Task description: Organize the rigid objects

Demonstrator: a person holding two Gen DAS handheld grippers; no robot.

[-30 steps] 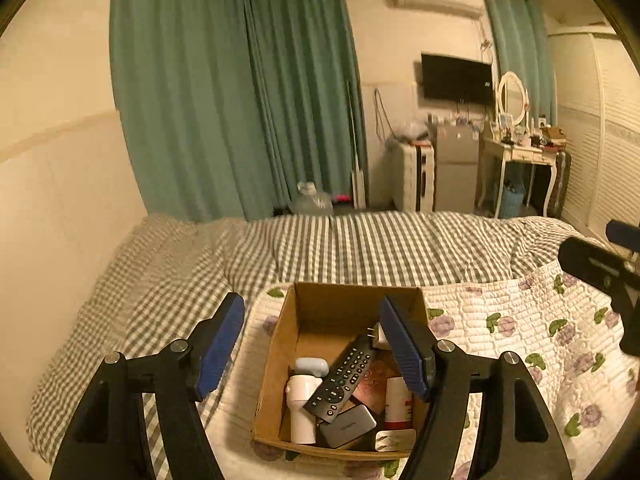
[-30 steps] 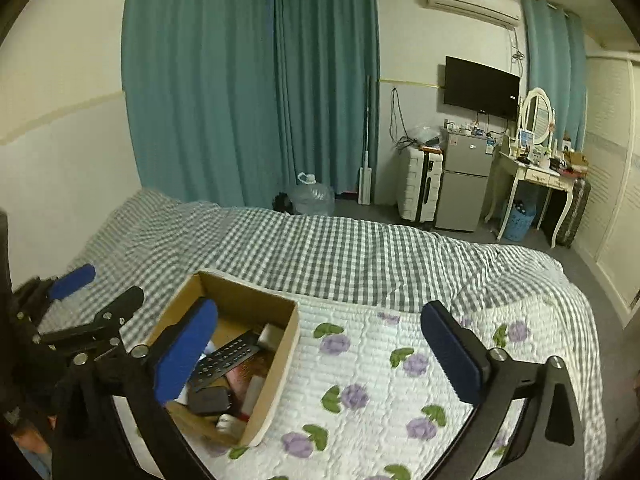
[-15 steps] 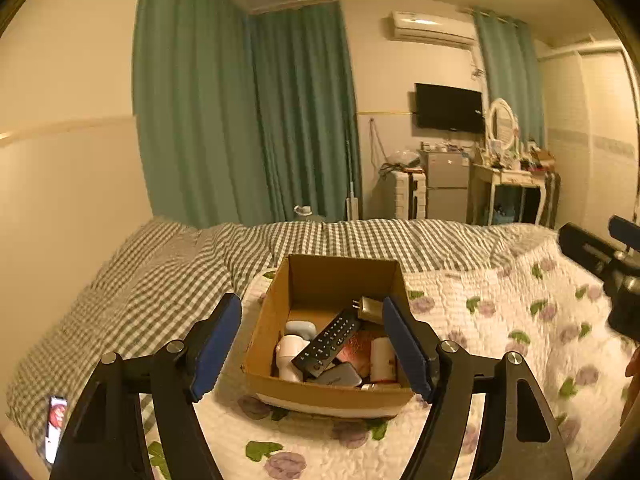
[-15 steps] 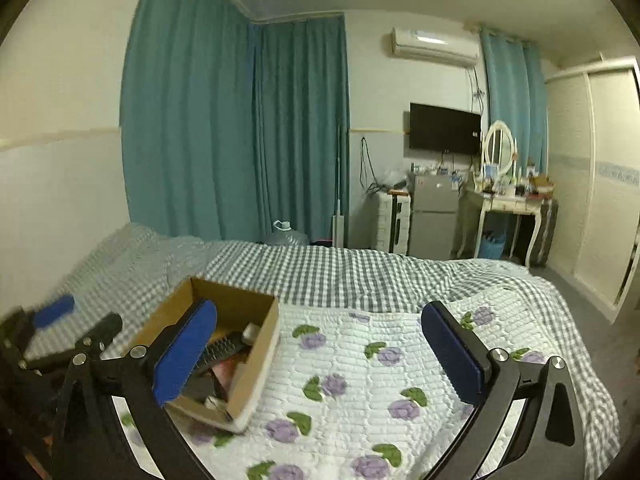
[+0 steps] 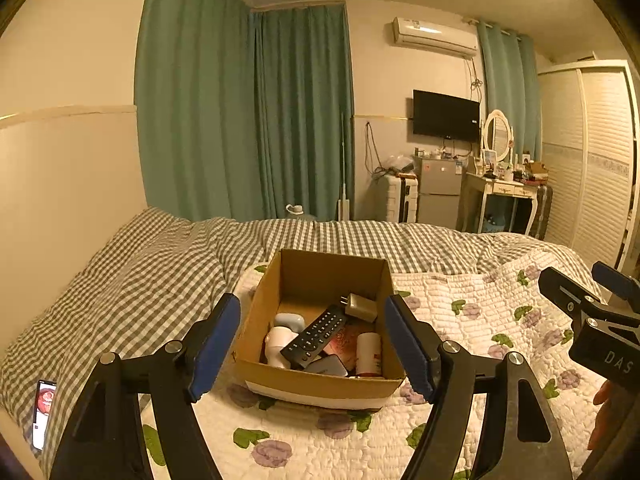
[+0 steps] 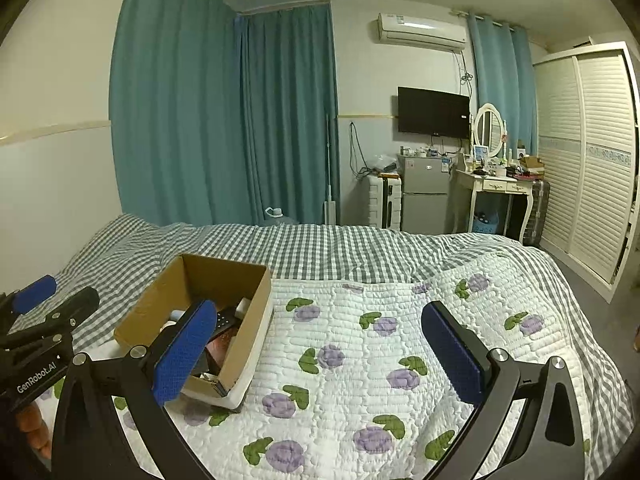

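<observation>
An open cardboard box sits on the flowered quilt. Inside lie a black remote, a white plug adapter, a white bottle, a white round device and a dark flat gadget. My left gripper is open, hovering just in front of the box with nothing between its blue pads. My right gripper is open too, over the quilt to the right of the box, empty. The right gripper shows at the left wrist view's right edge, and the left gripper at the other view's left edge.
A grey checked blanket covers the bed's far and left side. A phone with a lit screen lies at the bed's left edge. Beyond the bed stand teal curtains, a small fridge, a dressing table and a wardrobe.
Both grippers have pulled back and sunk lower, so the box now looks smaller and farther, and more of the room shows above. The box's contents have not moved.
</observation>
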